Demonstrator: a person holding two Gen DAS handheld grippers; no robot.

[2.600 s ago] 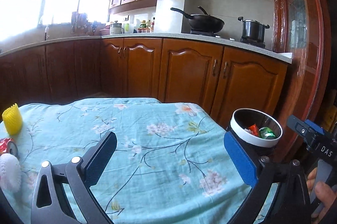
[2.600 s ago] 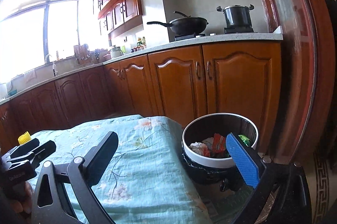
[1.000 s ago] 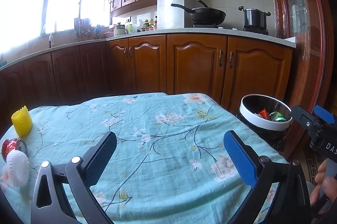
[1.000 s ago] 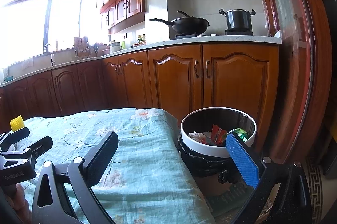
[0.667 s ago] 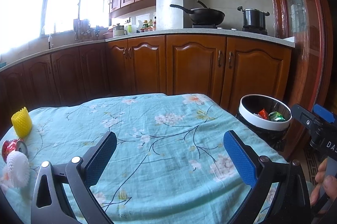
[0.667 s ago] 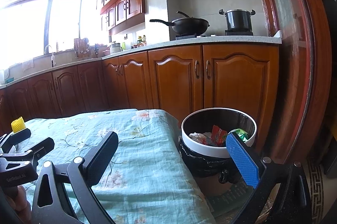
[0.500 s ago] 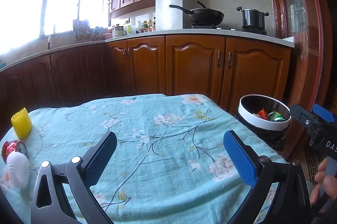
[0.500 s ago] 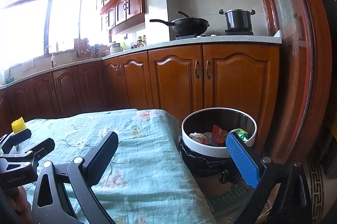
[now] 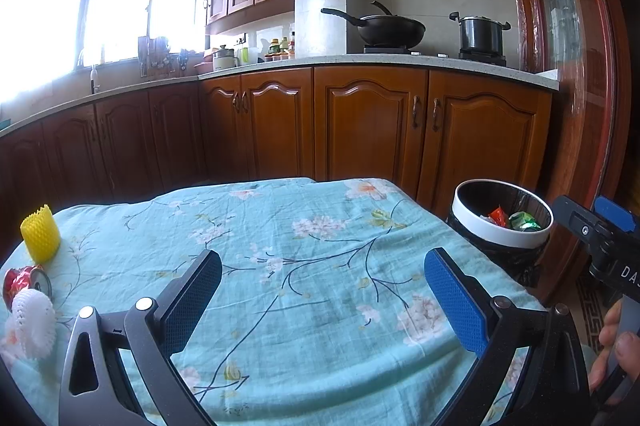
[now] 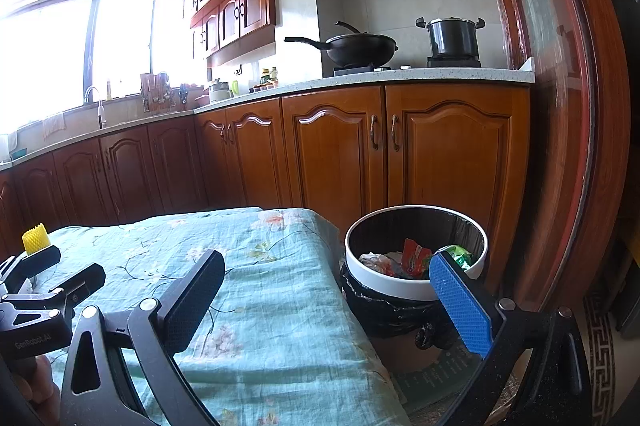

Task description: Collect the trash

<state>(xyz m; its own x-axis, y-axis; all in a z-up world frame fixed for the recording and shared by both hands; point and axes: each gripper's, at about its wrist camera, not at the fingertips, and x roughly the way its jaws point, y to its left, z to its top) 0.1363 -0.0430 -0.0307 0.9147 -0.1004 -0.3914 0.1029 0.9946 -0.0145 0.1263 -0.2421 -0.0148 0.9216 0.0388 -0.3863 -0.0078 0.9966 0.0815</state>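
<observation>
A yellow foam net (image 9: pixel 40 234), a crushed red can (image 9: pixel 24 280) and a white foam net (image 9: pixel 32 322) lie at the table's left edge. My left gripper (image 9: pixel 320 290) is open and empty above the tablecloth (image 9: pixel 304 250). The white-rimmed trash bin (image 10: pixel 416 278) with a black liner stands on the floor right of the table and holds wrappers (image 10: pixel 416 258). My right gripper (image 10: pixel 328 294) is open and empty, level with the table's right edge beside the bin. The bin also shows in the left wrist view (image 9: pixel 504 238).
Wooden kitchen cabinets (image 9: pixel 360 130) run behind the table, with a wok (image 9: pixel 384 26) and a pot (image 9: pixel 480 34) on the counter. A wooden door frame (image 10: pixel 568 146) stands right of the bin. The other gripper shows at the left wrist view's right edge (image 9: pixel 600 238).
Since 2.6 s ago both grippers have drawn back and levelled, so more of the table and bin shows. In the last second almost nothing has moved.
</observation>
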